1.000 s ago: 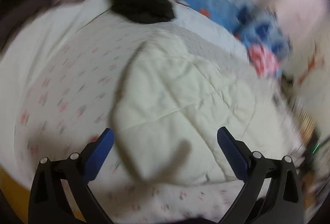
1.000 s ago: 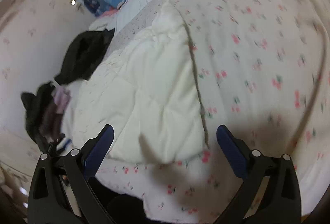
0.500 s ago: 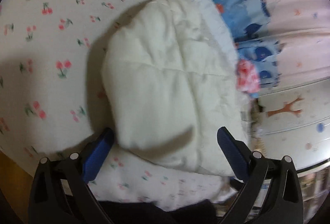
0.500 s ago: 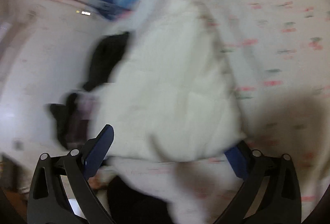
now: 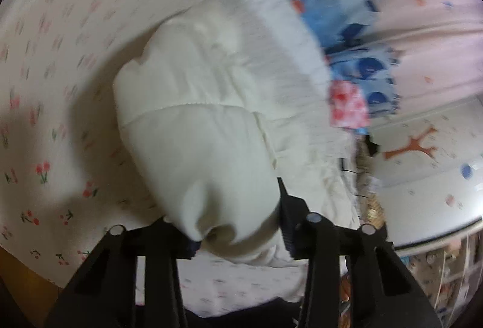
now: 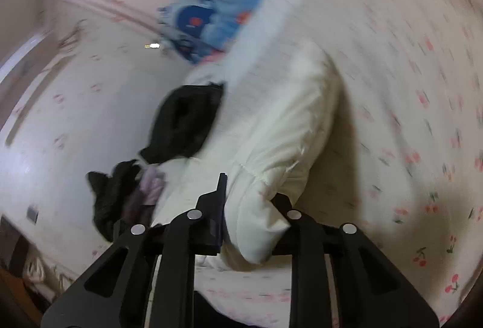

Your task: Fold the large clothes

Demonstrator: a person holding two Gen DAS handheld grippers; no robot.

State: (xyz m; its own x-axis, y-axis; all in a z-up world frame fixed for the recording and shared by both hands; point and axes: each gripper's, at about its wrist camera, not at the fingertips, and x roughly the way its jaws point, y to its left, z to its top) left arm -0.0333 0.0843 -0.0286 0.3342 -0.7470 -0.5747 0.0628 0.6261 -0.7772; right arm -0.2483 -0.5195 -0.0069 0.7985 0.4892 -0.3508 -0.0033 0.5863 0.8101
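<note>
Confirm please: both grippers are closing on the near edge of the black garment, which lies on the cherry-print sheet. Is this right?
Not quite. The left gripper and right gripper are closing on the cream quilted jacket, not the black garment; cream fabric bulges between the jaws in both wrist views. The black garment lies untouched beyond it. The cherry-print sheet is right.

Your white padded garment [image 5: 196, 128] hides both grippers' pads; motion blur smears the cherry-print sheet [image 6: 422, 92] at upper right.
</note>
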